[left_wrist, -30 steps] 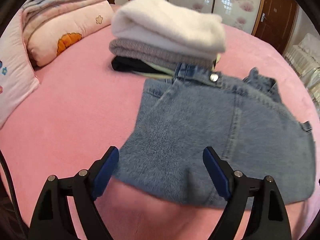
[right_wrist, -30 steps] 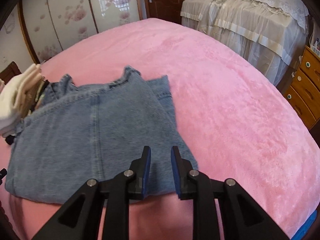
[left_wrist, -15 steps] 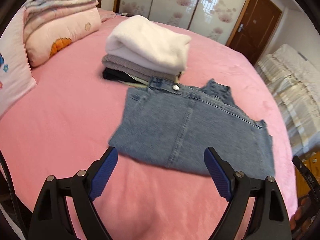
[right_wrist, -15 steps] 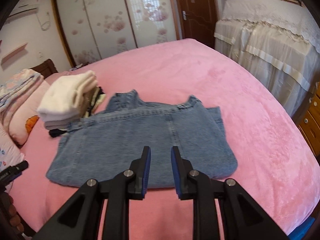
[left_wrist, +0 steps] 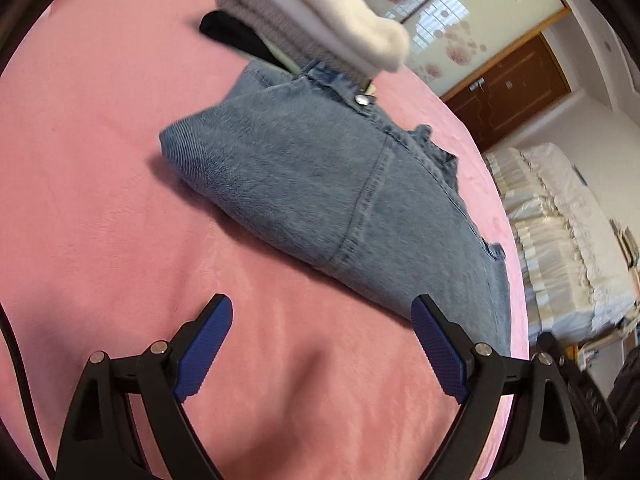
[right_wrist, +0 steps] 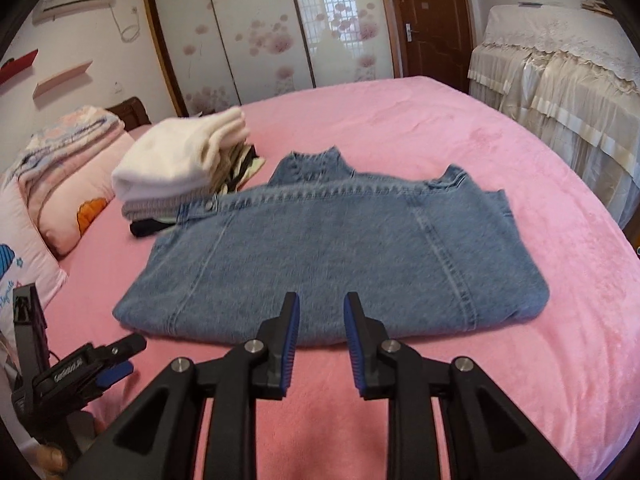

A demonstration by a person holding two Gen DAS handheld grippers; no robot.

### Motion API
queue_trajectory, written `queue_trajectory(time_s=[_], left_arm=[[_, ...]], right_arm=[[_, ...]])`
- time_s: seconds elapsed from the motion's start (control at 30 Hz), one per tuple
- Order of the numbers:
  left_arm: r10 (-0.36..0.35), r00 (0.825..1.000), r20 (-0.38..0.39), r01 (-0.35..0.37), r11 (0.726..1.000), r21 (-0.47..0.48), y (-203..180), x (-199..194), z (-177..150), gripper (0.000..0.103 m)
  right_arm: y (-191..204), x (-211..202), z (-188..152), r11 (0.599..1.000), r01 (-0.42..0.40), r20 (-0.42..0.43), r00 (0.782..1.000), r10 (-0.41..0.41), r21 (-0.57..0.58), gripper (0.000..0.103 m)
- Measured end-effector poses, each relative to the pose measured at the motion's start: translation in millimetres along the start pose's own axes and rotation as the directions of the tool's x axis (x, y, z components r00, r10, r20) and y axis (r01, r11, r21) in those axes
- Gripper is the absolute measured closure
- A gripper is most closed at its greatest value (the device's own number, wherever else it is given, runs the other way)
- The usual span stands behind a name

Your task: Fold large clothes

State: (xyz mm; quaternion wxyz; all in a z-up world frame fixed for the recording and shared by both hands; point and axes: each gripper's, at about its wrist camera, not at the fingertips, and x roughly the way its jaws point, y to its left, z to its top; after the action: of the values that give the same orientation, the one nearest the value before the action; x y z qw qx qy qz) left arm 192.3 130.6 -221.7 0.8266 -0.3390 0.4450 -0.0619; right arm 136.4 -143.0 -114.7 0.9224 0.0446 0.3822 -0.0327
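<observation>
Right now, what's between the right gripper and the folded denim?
Only bare pink bedspread: the right wrist view shows a narrow strip between the right gripper and the near edge of the folded denim.

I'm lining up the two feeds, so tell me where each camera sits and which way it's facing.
Left wrist: on the left tool, low over the pink bed, tilted, facing the folded denim jacket and clothes stack; its wide-open fingers show.
Right wrist: on the right tool, facing across the jacket toward the wardrobe doors; its narrowly parted fingers and the left tool at lower left show.
Shared: jacket, stack, bed.
</observation>
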Motion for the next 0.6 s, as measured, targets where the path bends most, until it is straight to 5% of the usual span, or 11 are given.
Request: queue_trajectory(time_s=[0.37,0.47,0.53,0.6], left_arm=[[-0.038,0.991,0.127,0.044,0.998,-0.045,12.8,58.1,49.1,0.016],[0.031,0.988,0.148,-0.021,0.997,-0.073,10.8,67.8,66.3,0.031],[0.106,0.980,0.166,-0.095,0.993,-0.070,7.2,72.4,71.8,0.058],[0.111,0.976,0.190,-0.101,0.993,-0.060,5.4,70.7,72.5,0.070]], right_arm=[[0.1,41.4,-4.5,1.000,0.007,-0.041,0.999,-0.008,-0.008,0.080],[0.6,51.8,-4.8,1.000,0.021,-0.046,0.999,-0.022,-0.020,0.080],[1.1,57.0,-5.0,0.999,0.031,-0.046,0.998,-0.032,-0.028,0.080],[1.9,62.8,-3.3,0.998,0.042,-0.045,0.998,-0.044,-0.046,0.080]])
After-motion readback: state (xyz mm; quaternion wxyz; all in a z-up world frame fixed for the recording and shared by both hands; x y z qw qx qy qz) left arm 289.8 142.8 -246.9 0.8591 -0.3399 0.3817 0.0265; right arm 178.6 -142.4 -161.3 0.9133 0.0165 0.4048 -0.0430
